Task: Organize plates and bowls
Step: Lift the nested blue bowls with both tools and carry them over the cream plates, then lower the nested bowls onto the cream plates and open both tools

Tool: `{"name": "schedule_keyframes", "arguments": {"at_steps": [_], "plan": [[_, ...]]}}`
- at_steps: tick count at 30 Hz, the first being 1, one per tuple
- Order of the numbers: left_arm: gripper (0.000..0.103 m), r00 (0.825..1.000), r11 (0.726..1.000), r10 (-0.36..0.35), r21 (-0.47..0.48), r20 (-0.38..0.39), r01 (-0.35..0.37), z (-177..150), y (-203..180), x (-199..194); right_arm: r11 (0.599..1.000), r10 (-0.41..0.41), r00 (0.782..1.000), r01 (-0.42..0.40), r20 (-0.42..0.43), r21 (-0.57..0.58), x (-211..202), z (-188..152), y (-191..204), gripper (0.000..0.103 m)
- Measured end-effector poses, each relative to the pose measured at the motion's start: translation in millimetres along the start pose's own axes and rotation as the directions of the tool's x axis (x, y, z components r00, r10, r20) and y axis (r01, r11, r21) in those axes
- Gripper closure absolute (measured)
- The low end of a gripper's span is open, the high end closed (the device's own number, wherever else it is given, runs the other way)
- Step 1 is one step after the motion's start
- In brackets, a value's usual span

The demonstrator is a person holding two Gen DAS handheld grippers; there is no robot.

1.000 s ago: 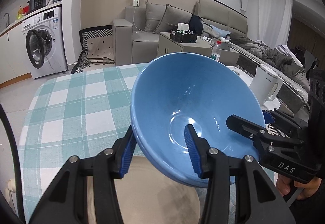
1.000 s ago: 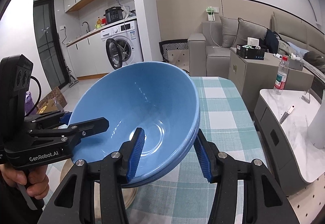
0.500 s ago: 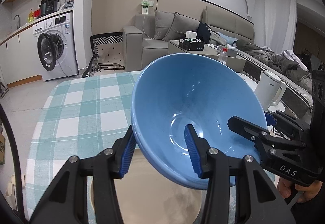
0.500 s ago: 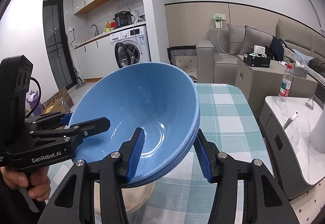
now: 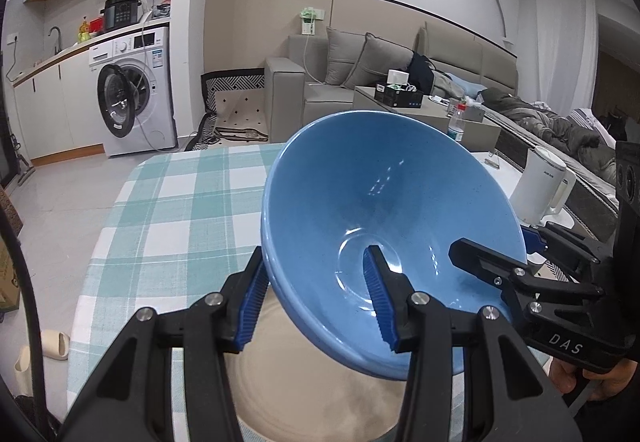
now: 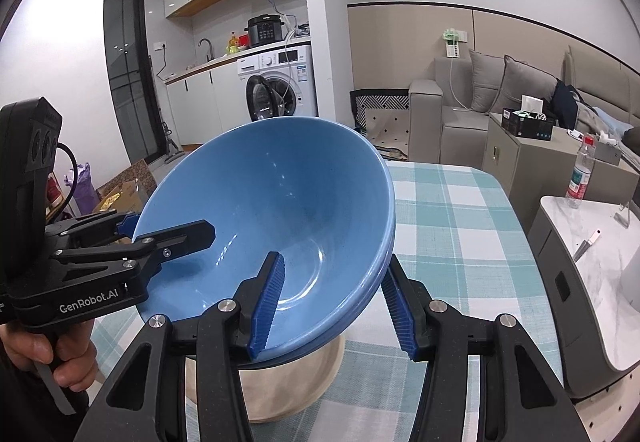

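Note:
A large blue bowl (image 5: 392, 209) hangs tilted above the checked table (image 5: 180, 209), held from both sides. Its right rim shows a double edge in the right wrist view, like two nested bowls (image 6: 280, 201). My left gripper (image 5: 316, 262) is shut on the bowl's left rim, one finger inside and one outside. My right gripper (image 6: 334, 262) is shut on the right rim in the same way. Each gripper shows in the other's view: the right gripper (image 5: 492, 254) and the left gripper (image 6: 172, 238). Under the bowl a beige plate (image 5: 320, 394) lies on the table (image 6: 448, 226), also visible as the beige plate (image 6: 288, 390).
A white kettle (image 5: 542, 187) and a water bottle (image 6: 580, 169) stand on a marble side counter (image 6: 600, 262) right of the table. A person's hand (image 6: 44, 350) grips the left tool. A washing machine (image 5: 132, 101) and a sofa (image 5: 344, 81) lie beyond the table.
Both grippers have swung leftward together with the bowl in them; the room has slid to the right in both views. Both grips and the bowl's tilt look unchanged.

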State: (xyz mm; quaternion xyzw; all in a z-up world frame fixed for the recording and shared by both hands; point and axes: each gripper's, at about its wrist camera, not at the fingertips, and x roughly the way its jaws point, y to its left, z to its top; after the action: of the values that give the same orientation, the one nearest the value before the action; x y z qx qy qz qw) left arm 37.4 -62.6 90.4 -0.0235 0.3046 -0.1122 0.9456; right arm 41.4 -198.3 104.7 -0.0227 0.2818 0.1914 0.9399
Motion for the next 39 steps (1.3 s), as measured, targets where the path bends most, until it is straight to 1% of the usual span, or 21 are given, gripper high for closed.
{"name": "schedule_keyframes", "arguments": {"at_steps": [6, 10, 14, 19, 27, 34, 39], "plan": [[0.056, 0.999, 0.999, 0.040, -0.018, -0.010, -0.041, -10, 12, 0, 0.999, 0.031, 0.999, -0.031, -0.025, -0.013, 11, -2, 12, 0.052], [0.056, 0.998, 0.998, 0.063, -0.031, -0.030, -0.064, -15, 20, 5, 0.998, 0.059, 0.997, -0.059, -0.058, -0.006, 24, -6, 15, 0.052], [0.056, 0.995, 0.994, 0.088, -0.056, -0.039, -0.090, -20, 27, 11, 0.998, 0.068, 0.994, -0.069, -0.084, -0.013, 35, -11, 22, 0.052], [0.056, 0.991, 0.990, 0.113, -0.076, -0.072, -0.119, -29, 35, 23, 0.997, 0.071, 0.992, -0.073, -0.103, -0.022, 48, -15, 27, 0.052], [0.056, 0.987, 0.987, 0.119, -0.096, -0.108, -0.130, -35, 44, 35, 0.997, 0.069, 0.986, -0.073, -0.151, -0.020, 73, -22, 28, 0.052], [0.056, 0.987, 0.986, 0.127, -0.099, -0.103, -0.137, -35, 47, 40, 0.997, 0.077, 0.984, -0.077, -0.164, 0.006, 84, -21, 25, 0.052], [0.056, 0.988, 0.987, 0.120, -0.097, -0.095, -0.129, -32, 48, 44, 0.998, 0.065, 0.984, -0.064, -0.167, 0.014, 91, -19, 20, 0.052]]}}
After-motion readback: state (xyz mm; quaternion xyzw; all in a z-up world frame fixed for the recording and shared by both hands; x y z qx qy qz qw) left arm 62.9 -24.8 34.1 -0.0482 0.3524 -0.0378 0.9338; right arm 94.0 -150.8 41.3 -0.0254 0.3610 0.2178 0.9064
